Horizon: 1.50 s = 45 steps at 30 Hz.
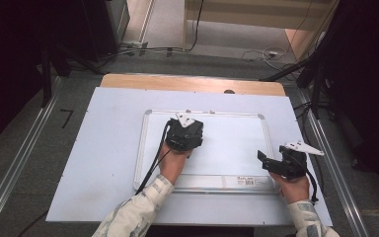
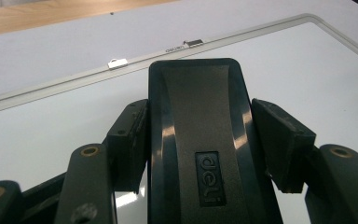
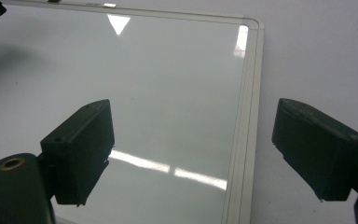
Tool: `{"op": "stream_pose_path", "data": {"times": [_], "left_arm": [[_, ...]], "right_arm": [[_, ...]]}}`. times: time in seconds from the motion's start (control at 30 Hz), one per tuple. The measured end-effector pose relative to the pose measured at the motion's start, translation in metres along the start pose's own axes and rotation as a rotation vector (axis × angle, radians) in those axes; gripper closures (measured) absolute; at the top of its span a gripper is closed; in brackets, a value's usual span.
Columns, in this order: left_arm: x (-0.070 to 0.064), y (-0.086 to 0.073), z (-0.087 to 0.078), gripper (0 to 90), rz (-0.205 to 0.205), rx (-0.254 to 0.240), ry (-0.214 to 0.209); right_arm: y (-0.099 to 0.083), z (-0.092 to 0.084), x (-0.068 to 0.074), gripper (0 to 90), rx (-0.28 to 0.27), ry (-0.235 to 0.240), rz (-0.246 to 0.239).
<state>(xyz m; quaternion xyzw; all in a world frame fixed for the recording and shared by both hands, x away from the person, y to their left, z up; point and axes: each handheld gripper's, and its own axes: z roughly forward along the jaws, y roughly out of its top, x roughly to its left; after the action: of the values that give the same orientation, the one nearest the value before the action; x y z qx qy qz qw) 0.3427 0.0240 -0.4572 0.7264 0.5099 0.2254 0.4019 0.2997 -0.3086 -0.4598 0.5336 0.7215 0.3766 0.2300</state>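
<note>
A white whiteboard (image 1: 232,143) with a silver frame (image 3: 249,116) lies flat on the table. In the left gripper view a black eraser (image 2: 193,93) stamped with a brand name stands between the two pads, which press on its sides. My left gripper (image 1: 183,124) is shut on the eraser, over the board's upper left part near the far rim (image 2: 121,62). My right gripper (image 1: 266,162) hovers at the board's near right corner. Its jaws stand wide open with nothing between them, and they straddle the board's right rim in the right gripper view (image 3: 200,135).
A pale sheet (image 1: 103,158) covers the table, and bare wood (image 1: 192,83) shows along its far edge. A printed label (image 1: 246,181) sits on the board's near rim. Cables (image 1: 266,53) lie on the floor beyond. Dark stands (image 1: 321,74) and metal rails (image 1: 19,163) flank the table.
</note>
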Motion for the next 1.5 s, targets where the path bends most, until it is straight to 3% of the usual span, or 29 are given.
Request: {"op": "stream_pose_path", "data": {"times": [0.7,1.5], "left_arm": [[0.03,-0.006,-0.01,40.7,-0.054,0.0,0.072],[0.047,-0.006,-0.01,40.7,-0.098,-0.006,0.117]], "right_arm": [[0.0,0.001,0.001,11.6,0.006,-0.001,-0.006],[0.0,0.001,0.002,11.6,0.006,0.0,-0.003]]}}
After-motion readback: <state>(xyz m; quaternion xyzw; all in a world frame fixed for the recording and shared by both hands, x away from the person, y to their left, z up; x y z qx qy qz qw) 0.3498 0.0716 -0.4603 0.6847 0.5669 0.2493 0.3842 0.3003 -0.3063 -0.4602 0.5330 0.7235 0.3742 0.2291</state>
